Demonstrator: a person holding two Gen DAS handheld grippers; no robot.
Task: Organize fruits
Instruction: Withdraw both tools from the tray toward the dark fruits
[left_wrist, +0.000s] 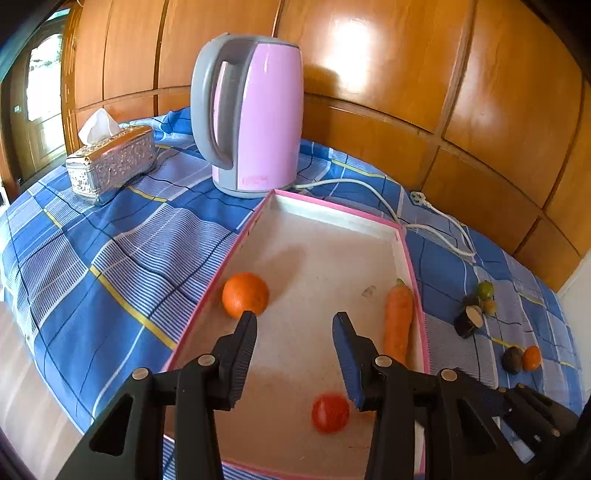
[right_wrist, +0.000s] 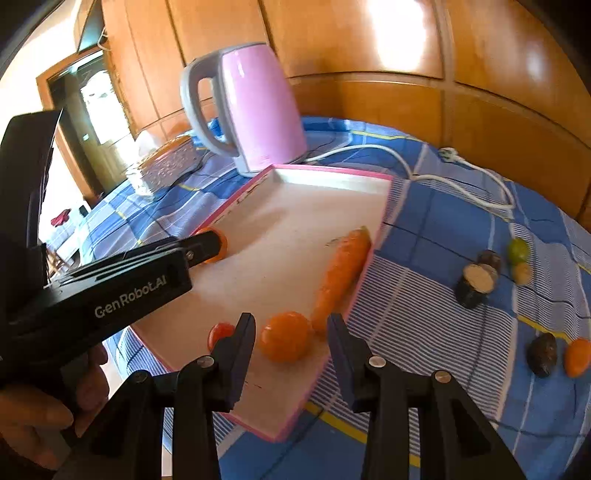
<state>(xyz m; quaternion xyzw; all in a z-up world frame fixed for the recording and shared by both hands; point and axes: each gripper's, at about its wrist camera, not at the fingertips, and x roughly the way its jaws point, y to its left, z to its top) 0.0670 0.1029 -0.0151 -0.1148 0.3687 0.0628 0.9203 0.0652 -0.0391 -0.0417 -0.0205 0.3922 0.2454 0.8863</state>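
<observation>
A pink-rimmed white tray (left_wrist: 332, 214) (right_wrist: 332, 177) lies on the blue checked cloth. In it are an orange (left_wrist: 245, 294), a carrot (left_wrist: 398, 317) (right_wrist: 341, 271) along its right wall and a red tomato (left_wrist: 330, 412) (right_wrist: 218, 332). In the right wrist view a second small orange fruit (right_wrist: 285, 336) lies in the tray between my right fingers, which are apart from it. My left gripper (left_wrist: 294, 317) is open above the tray, beside the orange. My right gripper (right_wrist: 291, 325) is open. Loose fruits lie on the cloth to the right: a cut dark piece (right_wrist: 476, 280), a green lime (right_wrist: 517, 250), a dark fruit (right_wrist: 542, 353) and an orange one (right_wrist: 577, 356).
A pink kettle (left_wrist: 255, 114) stands behind the tray, its white cord (left_wrist: 388, 199) trailing right. A silver tissue box (left_wrist: 110, 162) sits at the back left. Wooden panels back the table. The table edge drops off at left.
</observation>
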